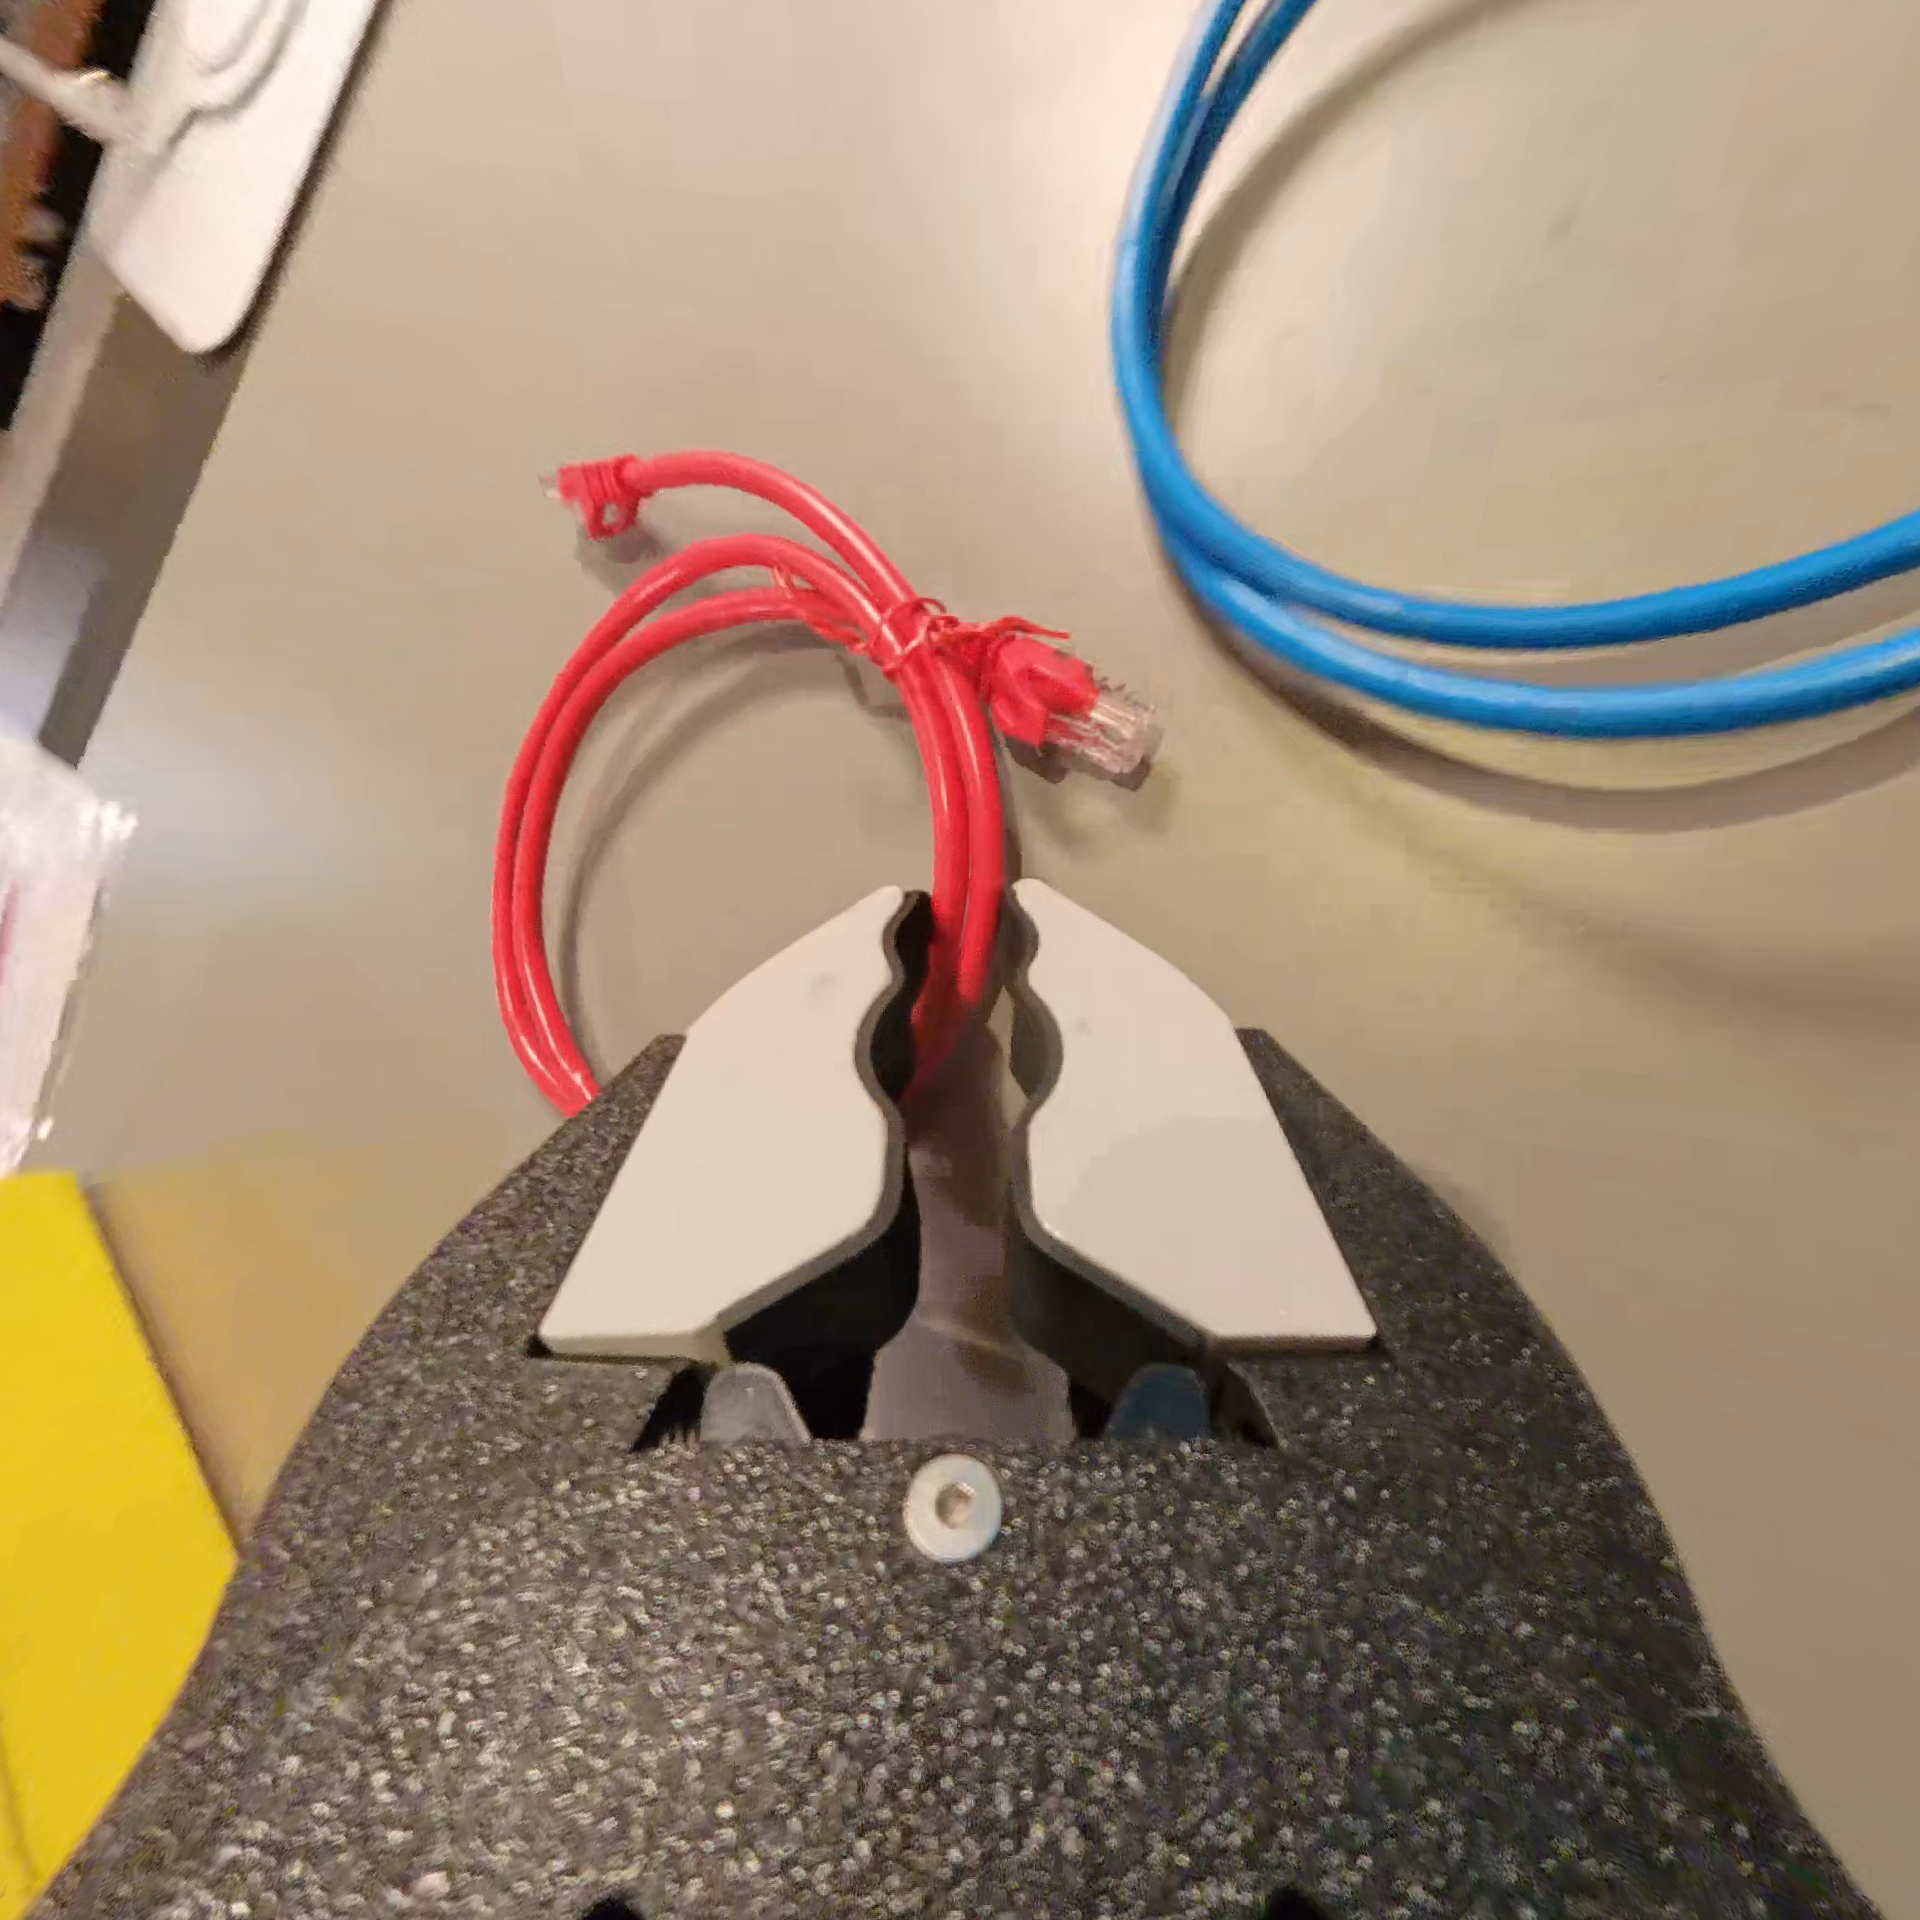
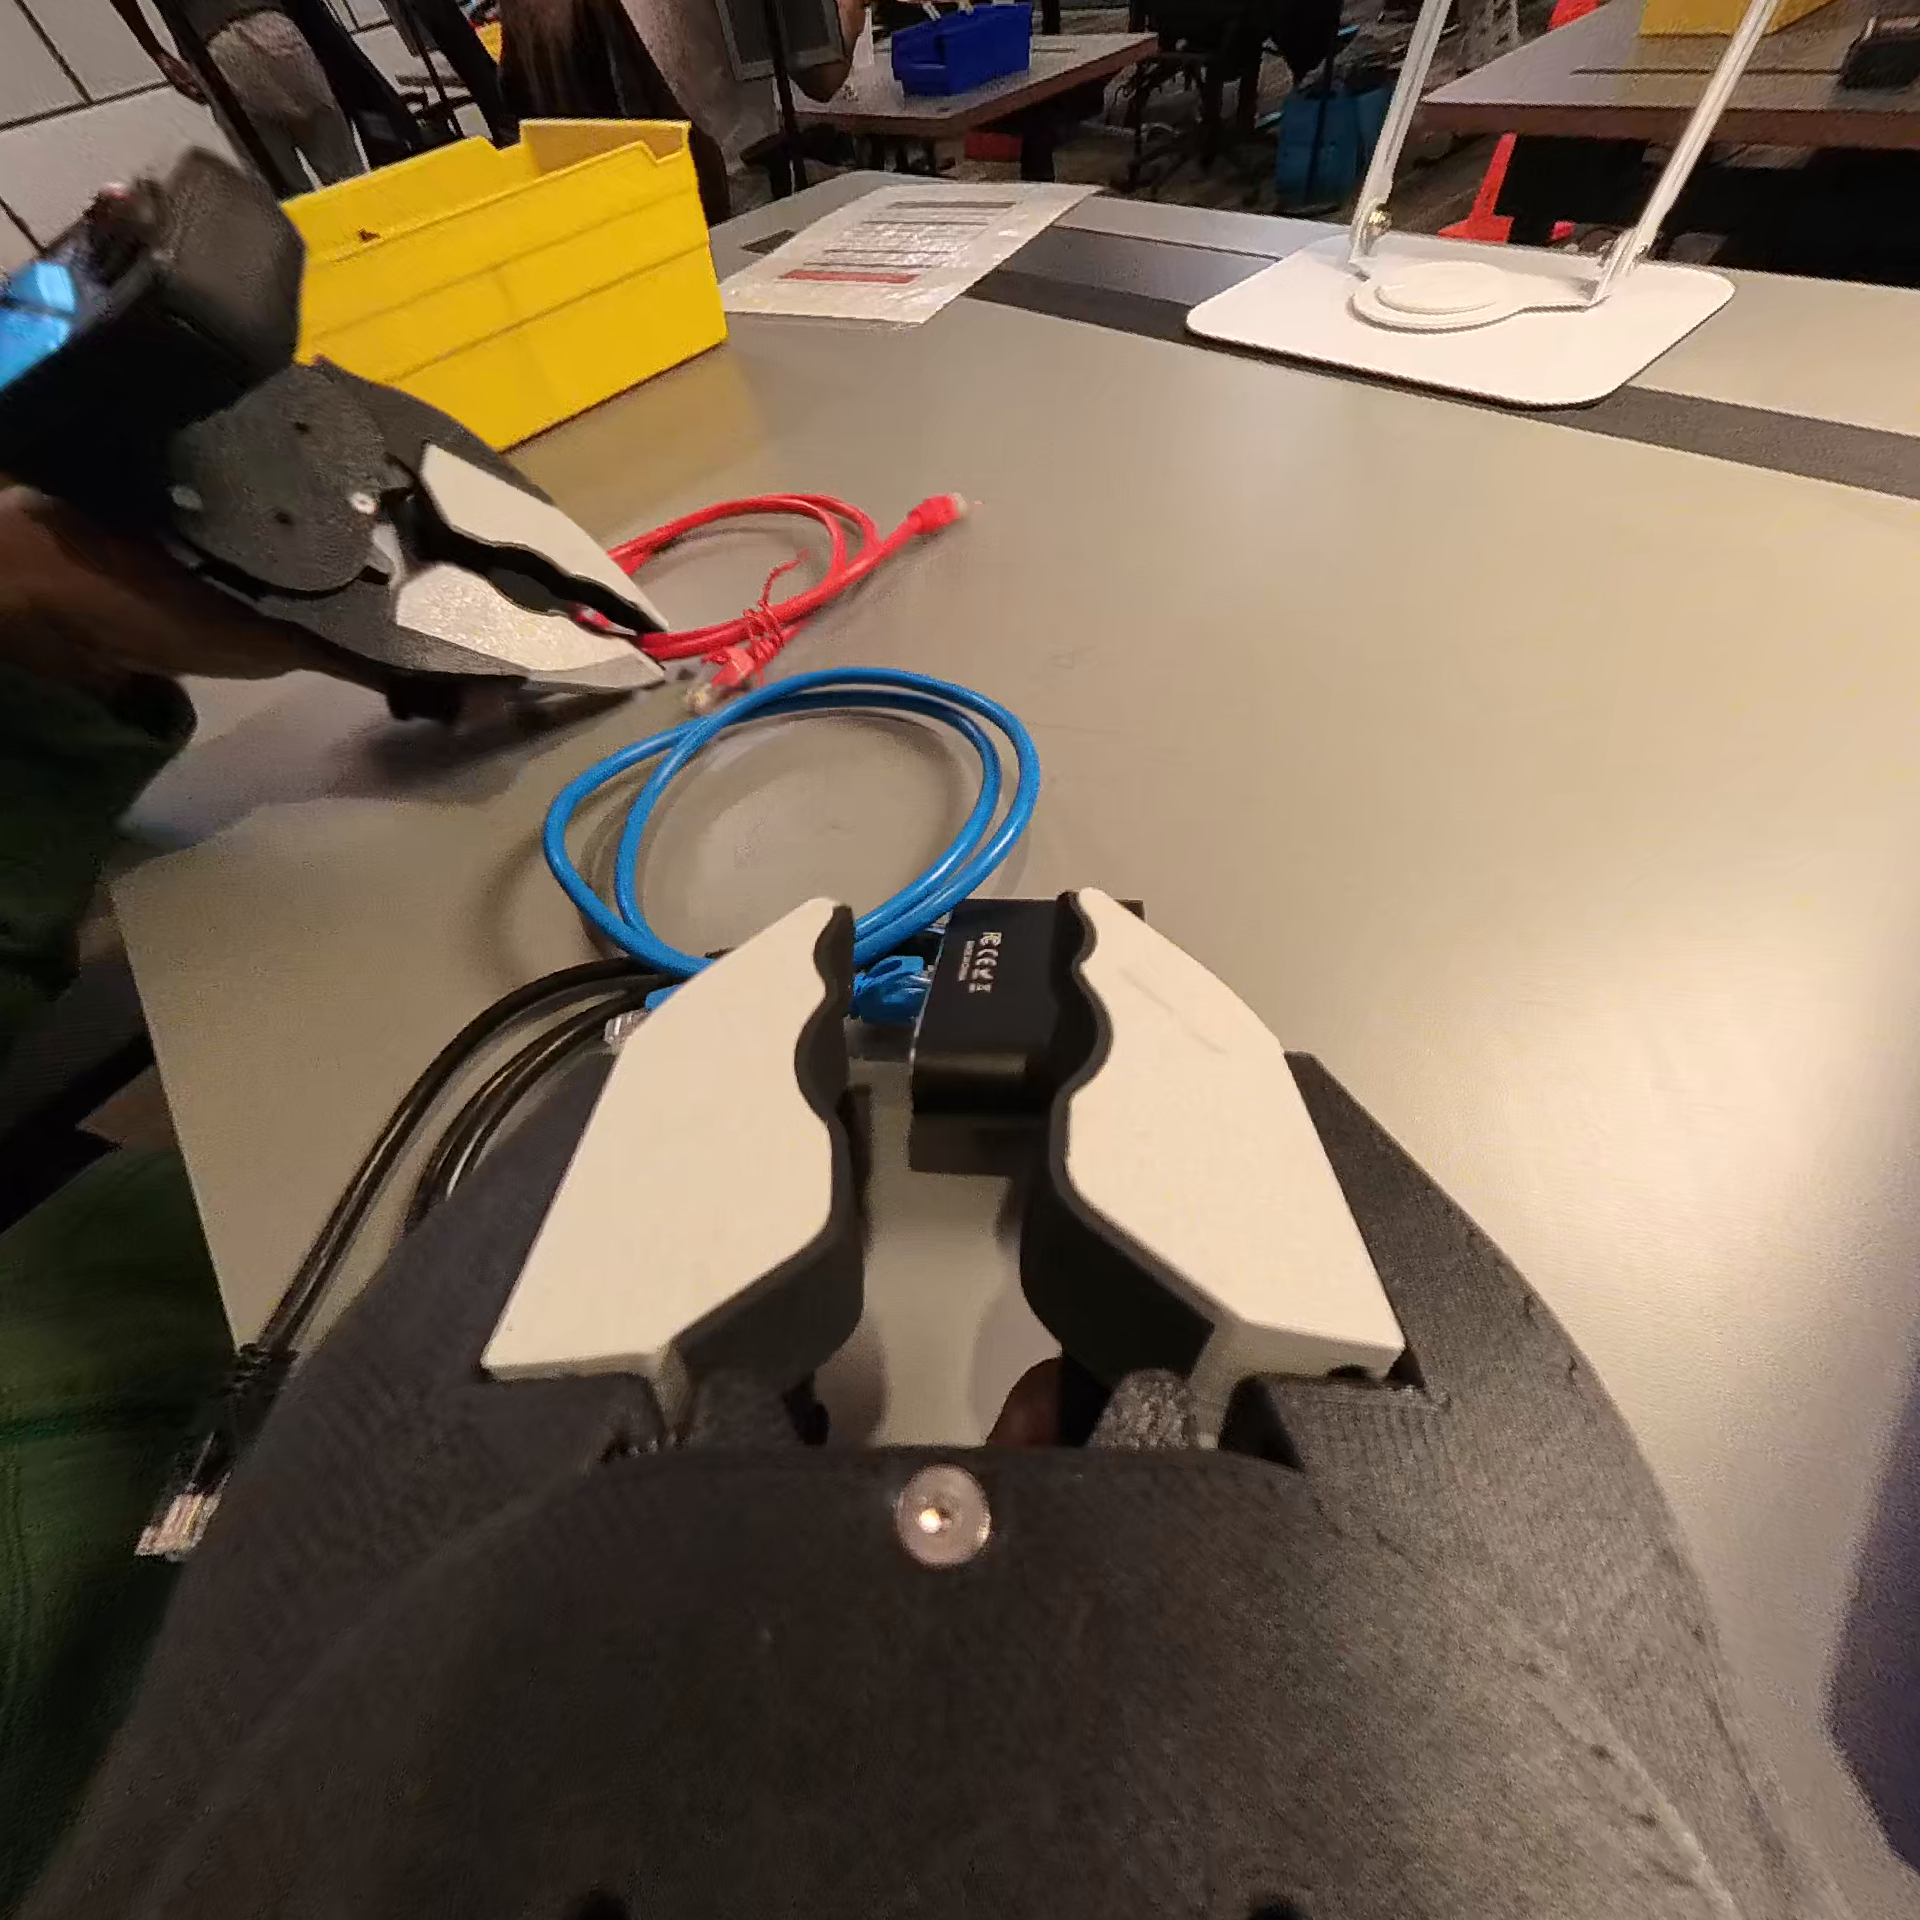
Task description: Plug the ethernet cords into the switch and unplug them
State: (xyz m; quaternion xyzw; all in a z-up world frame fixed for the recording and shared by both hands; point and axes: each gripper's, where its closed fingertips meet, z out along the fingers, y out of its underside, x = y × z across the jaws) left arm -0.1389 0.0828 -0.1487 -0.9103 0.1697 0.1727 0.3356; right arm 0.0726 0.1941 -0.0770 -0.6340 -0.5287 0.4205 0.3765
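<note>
My left gripper (image 1: 961,902) is shut on a strand of the coiled red ethernet cord (image 1: 727,623), which is bound with a twist tie. The cord's clear plugs (image 1: 1101,727) lie free on the table. The left gripper (image 2: 649,649) also shows in the right wrist view, low over the red cord (image 2: 810,540). My right gripper (image 2: 951,914) is open, its fingers on either side of the small black switch (image 2: 987,987). A blue cord (image 2: 790,790) loops on the table, with its plug (image 2: 888,987) beside the switch's left side. The blue cord (image 1: 1351,623) also shows in the left wrist view.
Black cords (image 2: 468,1091) run along the table's near-left edge, one plug (image 2: 182,1496) hanging over it. A yellow bin (image 2: 499,260), a plastic-sleeved sheet (image 2: 904,249) and a white lamp base (image 2: 1455,312) stand at the back. A person's sleeve is at the left. The grippers' ends are close to 25 cm from one another.
</note>
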